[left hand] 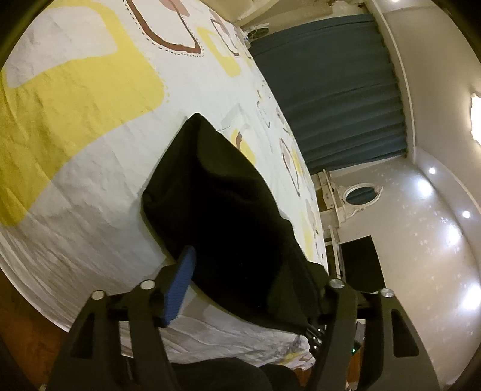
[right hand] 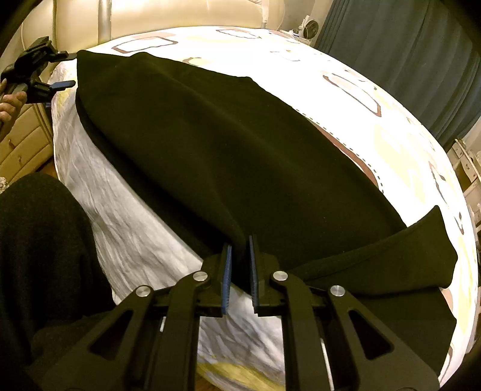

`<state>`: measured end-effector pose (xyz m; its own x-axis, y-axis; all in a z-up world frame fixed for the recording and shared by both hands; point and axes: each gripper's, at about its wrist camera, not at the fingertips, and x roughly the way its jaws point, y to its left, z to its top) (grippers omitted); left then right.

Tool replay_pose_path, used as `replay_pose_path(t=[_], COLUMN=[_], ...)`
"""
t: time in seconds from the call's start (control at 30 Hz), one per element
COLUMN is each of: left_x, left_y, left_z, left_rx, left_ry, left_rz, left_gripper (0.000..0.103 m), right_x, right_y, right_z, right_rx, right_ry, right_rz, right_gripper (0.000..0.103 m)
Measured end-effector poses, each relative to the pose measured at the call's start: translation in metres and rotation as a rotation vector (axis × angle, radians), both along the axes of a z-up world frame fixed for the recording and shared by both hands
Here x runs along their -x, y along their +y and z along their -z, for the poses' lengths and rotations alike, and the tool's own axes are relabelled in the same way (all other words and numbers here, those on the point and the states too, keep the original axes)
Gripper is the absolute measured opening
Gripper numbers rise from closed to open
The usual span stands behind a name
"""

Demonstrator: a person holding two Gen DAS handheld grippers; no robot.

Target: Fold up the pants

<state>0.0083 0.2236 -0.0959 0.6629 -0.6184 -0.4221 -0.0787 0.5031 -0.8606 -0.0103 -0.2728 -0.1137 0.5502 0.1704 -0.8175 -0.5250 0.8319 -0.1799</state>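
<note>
Black pants [right hand: 228, 144] lie stretched along the near edge of the bed [right hand: 126, 228], with one end folded across at the right [right hand: 421, 255]. My right gripper [right hand: 240, 243] is shut on a pinch of the pants' near edge between its blue pads. At the far left end of the pants my left gripper [right hand: 73, 69] stands open, its fingertips beside the fabric's end. In the left wrist view the pants [left hand: 228, 204] lie between the jaws of the left gripper [left hand: 246, 255]. The left blue pad [left hand: 180, 288] is clear of the cloth, and the fabric hides the right finger.
The bed carries a white sheet [left hand: 90, 90] with yellow and brown shapes. A padded headboard [right hand: 180, 15] is behind it, a drawer unit [right hand: 21, 141] at the left and blue curtains [right hand: 405, 51] at the right. The person's dark-clad leg [right hand: 39, 240] stands against the bed edge.
</note>
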Motion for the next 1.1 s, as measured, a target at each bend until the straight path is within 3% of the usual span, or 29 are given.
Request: replay_pose_path(t=[0.13,0.3,0.4,0.47,0.5,0.53,0.63,0.73,0.87,0.97,1.1], left_x=[0.003,-0.001,-0.001,-0.010,-0.014,-0.019,-0.028,-0.032,-0.035,-0.029,-0.019], left_y=[-0.008,-0.007,-0.014,-0.017,-0.018,-0.020,-0.025,-0.023,-0.027,-0.024,-0.023], left_z=[-0.007,0.000,-0.003,-0.003,-0.003,-0.005,-0.016,-0.030,-0.010,0.014,0.009], left_rx=[-0.022,-0.013,-0.077,-0.134,-0.159,-0.189,-0.287,-0.316,-0.401,-0.391,-0.380], left_ry=[-0.027,0.012,0.019,0.035,0.044,0.054,0.044,-0.003,0.071,0.123,0.110], left_rz=[-0.012,-0.023,-0.020,-0.021,-0.018,-0.011,-0.032,-0.045,-0.013,0.009,0.010], left_gripper=[0.066,0.066,0.066,0.051,0.021,0.009,0.008,0.008,0.008,0.008,0.011], right_x=[0.000,-0.001,-0.002,-0.003,-0.003,-0.003,-0.001,0.006,0.010,0.005,-0.003], right_y=[0.000,-0.001,-0.001,-0.002,-0.002,-0.002,-0.002,0.004,0.008,-0.004,-0.035], right_z=[0.000,0.000,0.000,0.000,0.000,-0.001,-0.003,-0.005,0.002,-0.003,-0.022], right_rx=[0.001,0.002,0.001,-0.004,-0.005,-0.006,-0.003,0.032,0.081,-0.008,-0.201], right_ry=[0.000,0.000,0.000,-0.001,-0.002,-0.004,-0.014,-0.047,-0.069,-0.027,0.056], right_rz=[0.003,0.002,0.001,0.005,0.006,0.009,0.015,0.007,-0.011,0.031,0.106], right_gripper=[0.011,0.012,0.012,0.012,0.012,0.012,0.012,0.012,0.013,0.016,0.023])
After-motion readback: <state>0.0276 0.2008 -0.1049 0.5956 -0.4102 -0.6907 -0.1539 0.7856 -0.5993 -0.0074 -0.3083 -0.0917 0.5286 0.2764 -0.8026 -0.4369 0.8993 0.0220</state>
